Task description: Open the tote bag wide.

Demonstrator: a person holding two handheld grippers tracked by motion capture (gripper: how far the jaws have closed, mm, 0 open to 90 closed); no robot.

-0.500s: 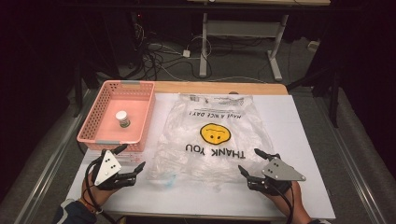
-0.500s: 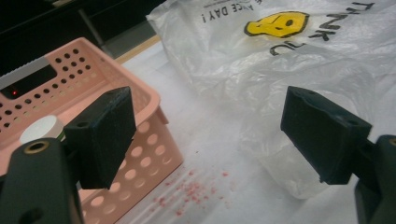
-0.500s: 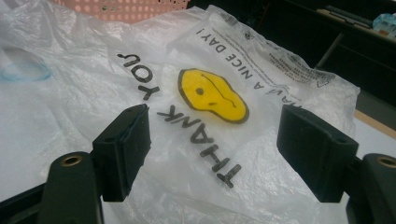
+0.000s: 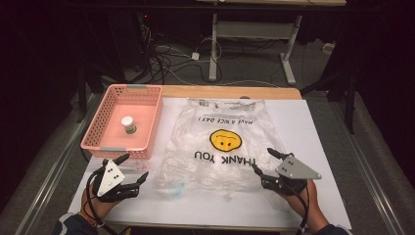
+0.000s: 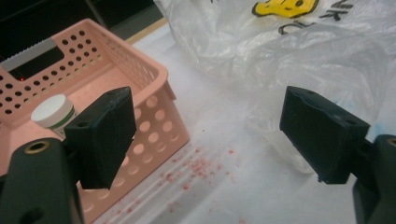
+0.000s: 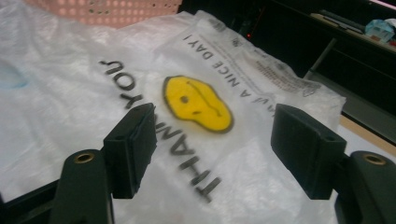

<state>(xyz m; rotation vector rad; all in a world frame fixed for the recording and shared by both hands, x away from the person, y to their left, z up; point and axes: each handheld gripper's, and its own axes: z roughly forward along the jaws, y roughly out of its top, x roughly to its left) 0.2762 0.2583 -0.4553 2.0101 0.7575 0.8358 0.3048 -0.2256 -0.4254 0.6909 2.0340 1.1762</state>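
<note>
A clear plastic bag with a yellow smiley face and "THANK YOU" print lies flat across the white table cover; it also shows as the bag and the bag in the gripper views. A pink perforated basket at the left holds a small white jar with a green label, seen again as the jar. My left gripper stands open near the basket's front corner, beside the bag's left edge. My right gripper is open over the bag's lower right part, jaws empty.
Pink crumbs are scattered on the white cover in front of the basket. Beyond the table's wooden far edge are a dark floor, cables and a white desk frame.
Both grippers have shifted only slightly; the left one sits a little nearer the basket's front edge. Bag, basket and jar have not moved.
</note>
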